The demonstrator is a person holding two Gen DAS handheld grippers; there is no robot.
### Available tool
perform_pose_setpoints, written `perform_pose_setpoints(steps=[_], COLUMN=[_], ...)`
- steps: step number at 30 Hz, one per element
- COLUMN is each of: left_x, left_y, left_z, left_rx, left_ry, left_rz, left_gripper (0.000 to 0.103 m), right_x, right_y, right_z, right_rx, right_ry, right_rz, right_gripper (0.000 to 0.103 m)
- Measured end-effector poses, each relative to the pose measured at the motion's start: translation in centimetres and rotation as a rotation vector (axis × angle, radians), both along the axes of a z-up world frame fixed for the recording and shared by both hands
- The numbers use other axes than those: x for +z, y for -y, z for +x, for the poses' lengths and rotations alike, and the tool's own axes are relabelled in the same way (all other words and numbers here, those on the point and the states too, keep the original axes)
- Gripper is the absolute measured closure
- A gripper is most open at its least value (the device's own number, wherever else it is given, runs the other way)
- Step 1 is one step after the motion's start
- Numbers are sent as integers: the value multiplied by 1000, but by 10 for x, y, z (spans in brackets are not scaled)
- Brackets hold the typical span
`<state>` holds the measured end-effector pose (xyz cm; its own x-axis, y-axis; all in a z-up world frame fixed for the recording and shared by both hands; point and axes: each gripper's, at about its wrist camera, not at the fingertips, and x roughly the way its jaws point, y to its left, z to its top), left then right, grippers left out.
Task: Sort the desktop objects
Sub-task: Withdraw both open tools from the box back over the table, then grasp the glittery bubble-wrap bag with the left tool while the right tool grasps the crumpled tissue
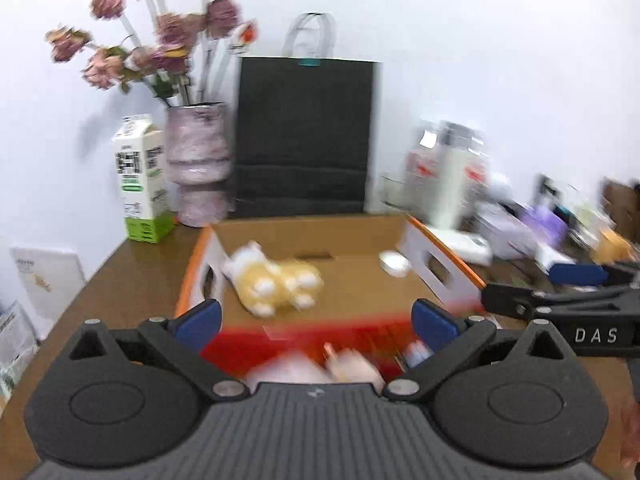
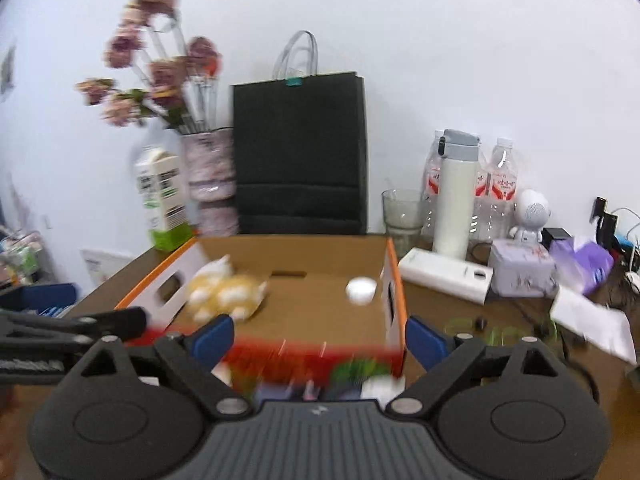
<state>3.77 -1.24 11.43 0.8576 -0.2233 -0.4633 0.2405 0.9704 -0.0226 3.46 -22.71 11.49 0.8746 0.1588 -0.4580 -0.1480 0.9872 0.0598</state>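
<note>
An open cardboard box (image 1: 304, 222) with an orange rim and a red front wall sits on the brown desk. Inside it lie a yellow and white plush toy (image 1: 276, 280) on the left and a small white round object (image 1: 394, 263) on the right. My left gripper (image 1: 316, 320) is open over the box's front edge, with nothing between its blue pads. One of the right gripper's fingers (image 1: 504, 300) reaches in from the right. The right wrist view shows the same box (image 2: 292, 248), plush toy (image 2: 226, 292) and white object (image 2: 360, 290). There my right gripper (image 2: 319, 338) is open and empty.
Behind the box stand a black paper bag (image 2: 300, 152), a vase of dried flowers (image 2: 208, 168) and a milk carton (image 1: 140, 184). To the right are a glass (image 2: 402, 212), a white thermos (image 2: 456, 200), water bottles, a white power bank (image 2: 444, 274), a tissue box and papers.
</note>
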Motion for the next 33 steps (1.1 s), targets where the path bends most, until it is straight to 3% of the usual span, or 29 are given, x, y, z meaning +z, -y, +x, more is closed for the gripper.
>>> perform_pose_setpoints(steps=[6,10,17,23,30,31,33], left_x=[-35,-58,-80,-86,-83,-82,-77], left_y=[-8,-15,-27,-31,-35,-38,-45], left_z=[-81,-125,-158,-182,-167,-161,-146], left_rx=[-50,-41,-28,-10,-27,-20,-8], left_ry=[49,20,-14,60,81,86,62], left_rz=[19,-5,-76,-82,-70,-67,-69], left_gripper=[0,0,0,0,0,0,0], right_x=[-34,-55,-91,-91,-92,-91,-88], right_y=[17,23,2,-11,-2,1,6], right_z=[-97,-146,-199,-209,-195,-192,-186], right_rx=[-90,-108,-131,-82,-97,-93,-82], right_ry=[40,31,60,90,62,63,67], right_rz=[-2,55,12,-29,4,11,24], right_gripper=[9,9,4,4,6,8,20])
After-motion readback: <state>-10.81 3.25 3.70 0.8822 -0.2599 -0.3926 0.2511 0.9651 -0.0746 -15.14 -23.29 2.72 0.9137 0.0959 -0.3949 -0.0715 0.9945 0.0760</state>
